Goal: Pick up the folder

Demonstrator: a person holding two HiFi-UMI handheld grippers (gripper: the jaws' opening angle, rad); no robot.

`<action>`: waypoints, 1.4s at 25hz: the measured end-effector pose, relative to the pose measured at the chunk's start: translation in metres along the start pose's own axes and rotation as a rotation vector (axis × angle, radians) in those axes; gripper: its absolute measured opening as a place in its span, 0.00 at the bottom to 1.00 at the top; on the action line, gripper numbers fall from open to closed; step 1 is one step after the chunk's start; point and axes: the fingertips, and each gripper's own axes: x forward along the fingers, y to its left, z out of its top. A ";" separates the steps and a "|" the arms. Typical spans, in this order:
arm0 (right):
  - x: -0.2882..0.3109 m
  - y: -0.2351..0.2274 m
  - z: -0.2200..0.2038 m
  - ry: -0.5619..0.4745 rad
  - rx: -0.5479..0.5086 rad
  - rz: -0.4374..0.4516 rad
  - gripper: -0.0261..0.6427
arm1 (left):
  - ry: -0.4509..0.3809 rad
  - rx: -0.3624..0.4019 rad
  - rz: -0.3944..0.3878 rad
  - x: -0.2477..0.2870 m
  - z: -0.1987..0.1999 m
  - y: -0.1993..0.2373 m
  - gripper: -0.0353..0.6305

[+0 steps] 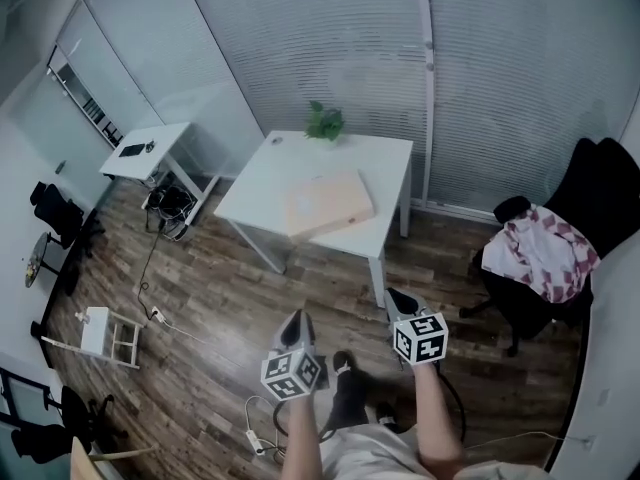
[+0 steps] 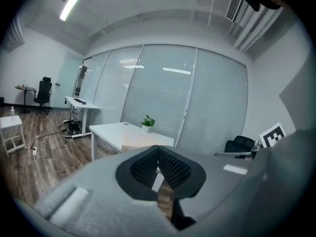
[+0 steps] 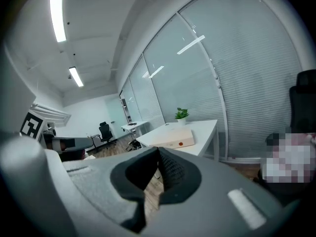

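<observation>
Viewing from the head camera, we find both forearms cut off at the lower frame edge. The left gripper view shows the folder (image 2: pixel 139 141) partly hidden behind the left gripper (image 2: pixel 158 149). A mosaic patch covers the lower right of the right gripper view. The left gripper's fingers are pressed together with nothing between them, and the right gripper (image 3: pixel 159 151) shows the same. The tan folder (image 1: pixel 328 204) lies flat on the white desk (image 1: pixel 385 163), toward its near edge and well apart from both grippers. A potted plant (image 1: pixel 325 122) stands at the desk's far edge. The floor (image 1: pixel 220 298) is wood plank, and blinds (image 1: pixel 350 38) back the glass wall. A black chair (image 1: pixel 600 203) carries a checked cloth (image 1: pixel 540 253). A second desk (image 1: pixel 145 151) stands far left.
</observation>
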 end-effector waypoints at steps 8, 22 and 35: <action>0.074 -0.038 0.021 0.036 0.014 -0.110 0.04 | 0.002 -0.078 -0.030 0.071 0.026 0.052 0.06; 0.215 -0.049 0.085 0.054 -0.002 -0.144 0.04 | 0.028 -0.029 -0.062 0.212 0.096 0.143 0.06; 0.297 -0.069 0.115 0.057 0.029 -0.198 0.04 | 0.070 -0.037 -0.103 0.298 0.115 0.189 0.06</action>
